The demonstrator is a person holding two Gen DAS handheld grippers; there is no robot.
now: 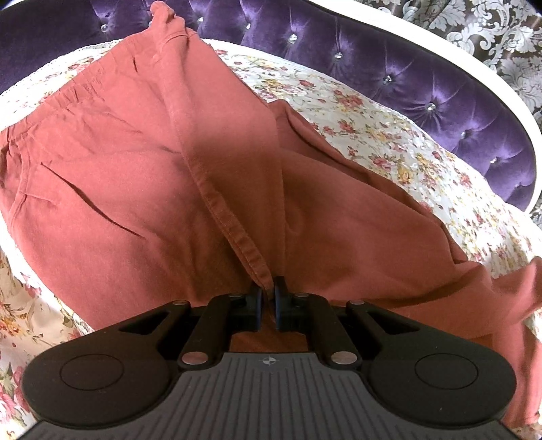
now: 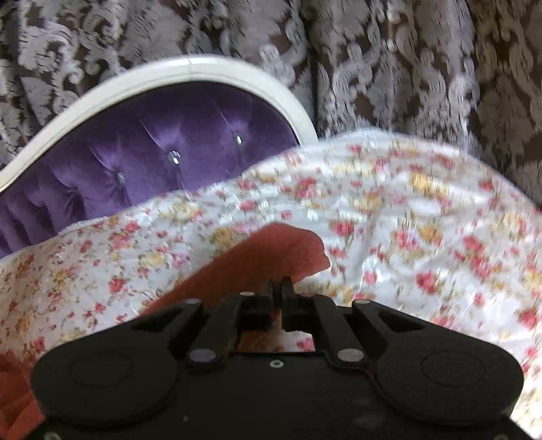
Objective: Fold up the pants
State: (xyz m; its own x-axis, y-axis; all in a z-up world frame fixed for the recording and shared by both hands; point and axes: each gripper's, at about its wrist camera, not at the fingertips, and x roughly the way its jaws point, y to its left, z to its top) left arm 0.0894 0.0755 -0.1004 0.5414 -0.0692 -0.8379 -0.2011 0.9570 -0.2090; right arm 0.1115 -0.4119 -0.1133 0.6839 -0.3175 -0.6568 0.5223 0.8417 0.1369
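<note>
1. Left wrist view: the pants (image 1: 142, 169), rust red, lie spread over a bedspread (image 1: 389, 135) printed with small flowers, reaching from the near edge up towards the far side of the bed.
2. A stitched seam (image 1: 216, 206) runs down the cloth straight to the left gripper (image 1: 268, 298), whose jaws are closed tight on that seam edge, the blue pads pinching the fabric between them.
3. Behind the bed stands a purple tufted headboard (image 1: 389, 67) with a white frame, and past it a patterned wall (image 1: 491, 30).
4. At the right edge a blurred fold of the same red cloth rises off the bedspread.
5. Right wrist view: the picture is smeared by motion. The right gripper (image 2: 278, 287) has its jaws drawn close together with a corner of the pants (image 2: 271, 250) caught between them, lifted above the flowered bedspread (image 2: 406, 220).
6. The headboard (image 2: 152, 149) shows at upper left, the patterned wall (image 2: 406, 67) behind.
</note>
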